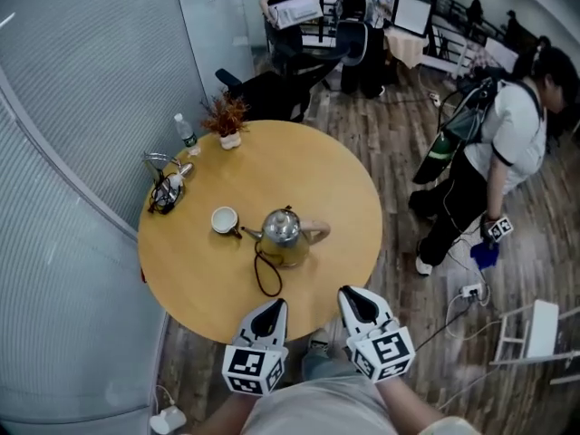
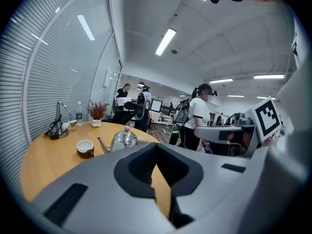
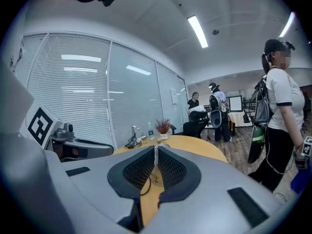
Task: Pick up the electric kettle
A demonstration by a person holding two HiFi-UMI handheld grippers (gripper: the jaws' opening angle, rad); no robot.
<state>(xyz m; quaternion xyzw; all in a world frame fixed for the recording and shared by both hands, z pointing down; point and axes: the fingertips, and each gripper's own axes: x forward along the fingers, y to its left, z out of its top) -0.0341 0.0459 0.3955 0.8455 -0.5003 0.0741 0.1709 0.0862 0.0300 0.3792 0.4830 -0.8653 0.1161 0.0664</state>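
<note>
The steel electric kettle [image 1: 282, 232] stands near the middle of the round wooden table [image 1: 344, 179], spout pointing left, with a black cord [image 1: 265, 277] looped in front of it. My left gripper [image 1: 271, 306] and right gripper [image 1: 357, 294] hover side by side at the table's near edge, short of the kettle, both shut and holding nothing. In the left gripper view the kettle [image 2: 124, 140] shows above and left of the left gripper [image 2: 156, 147]. The right gripper [image 3: 156, 151] hides most of the kettle in the right gripper view.
A white cup [image 1: 224, 220] sits left of the kettle. A wire rack [image 1: 164, 188], a water bottle [image 1: 186, 133] and a small plant [image 1: 227, 120] line the far left rim. A person [image 1: 494, 152] stands right of the table, and office chairs [image 1: 299, 66] are behind it.
</note>
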